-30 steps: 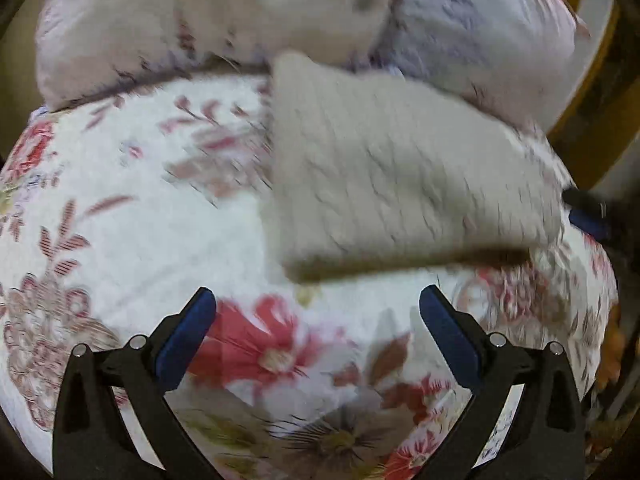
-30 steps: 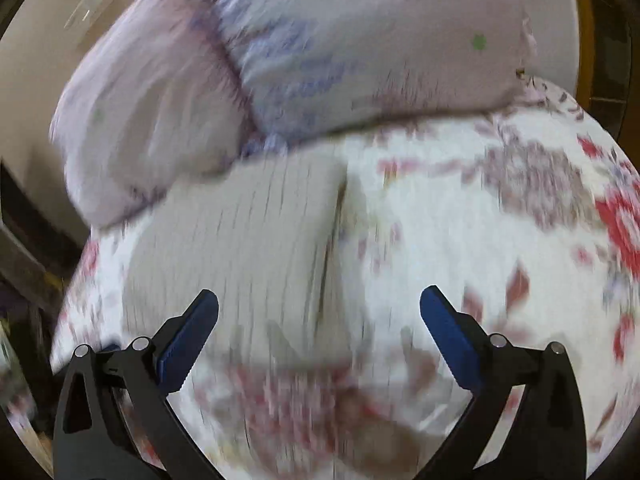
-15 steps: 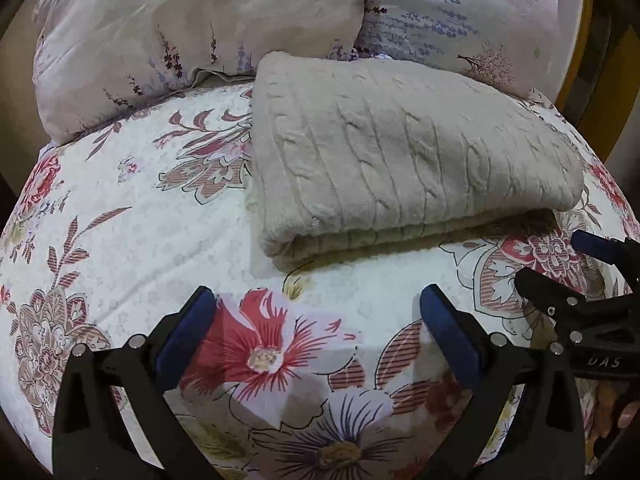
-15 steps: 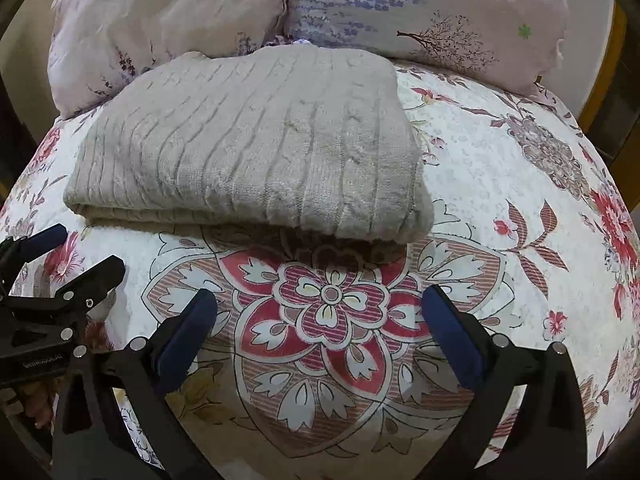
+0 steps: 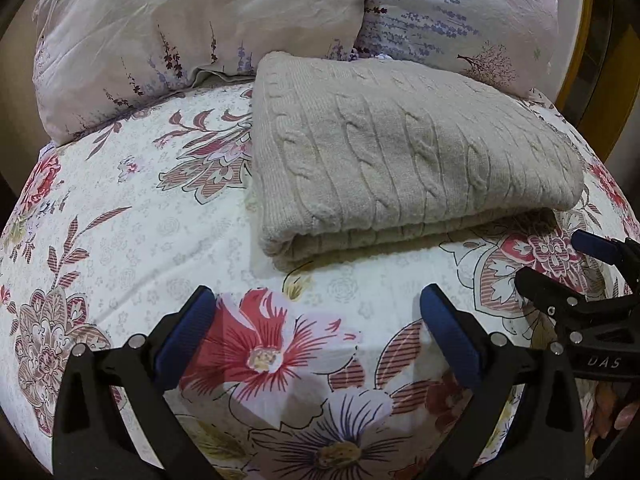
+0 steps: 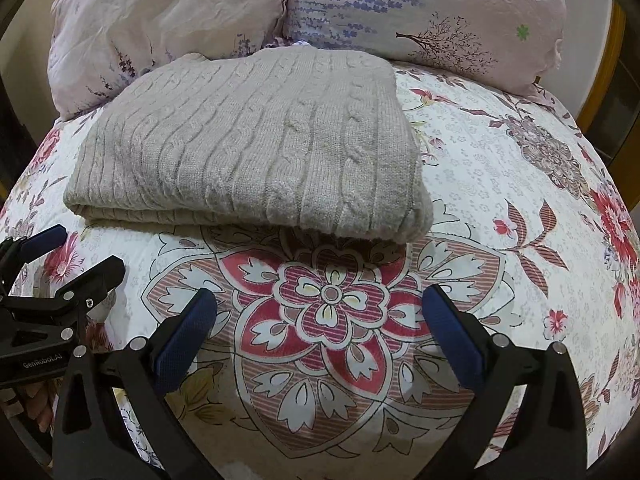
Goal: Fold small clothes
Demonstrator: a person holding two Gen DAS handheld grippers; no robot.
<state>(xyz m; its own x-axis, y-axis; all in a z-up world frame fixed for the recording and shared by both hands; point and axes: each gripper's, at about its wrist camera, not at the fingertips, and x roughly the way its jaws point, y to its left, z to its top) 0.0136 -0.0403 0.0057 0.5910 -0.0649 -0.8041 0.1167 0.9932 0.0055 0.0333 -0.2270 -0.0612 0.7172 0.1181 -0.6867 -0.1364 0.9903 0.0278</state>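
Observation:
A beige cable-knit sweater (image 5: pixel 404 156) lies folded into a thick rectangle on the floral bedsheet (image 5: pixel 132 240), its far edge against the pillows. It also shows in the right wrist view (image 6: pixel 256 148). My left gripper (image 5: pixel 316 328) is open and empty, hovering above the sheet just short of the sweater's near folded edge. My right gripper (image 6: pixel 320 328) is open and empty, also just in front of the sweater. The right gripper shows at the right edge of the left wrist view (image 5: pixel 576 276), and the left gripper at the left edge of the right wrist view (image 6: pixel 60 256).
Two pale floral pillows (image 5: pixel 192 32) (image 5: pixel 460 16) lie side by side behind the sweater. They also show in the right wrist view (image 6: pixel 168 12) (image 6: pixel 432 12). A yellow wooden frame (image 5: pixel 580 40) stands at the far right. The bed's edge curves away on both sides.
Both grippers swung fast a second ago, with blurred views, and have settled side by side in front of the folded sweater. Since half a second ago almost nothing has moved.

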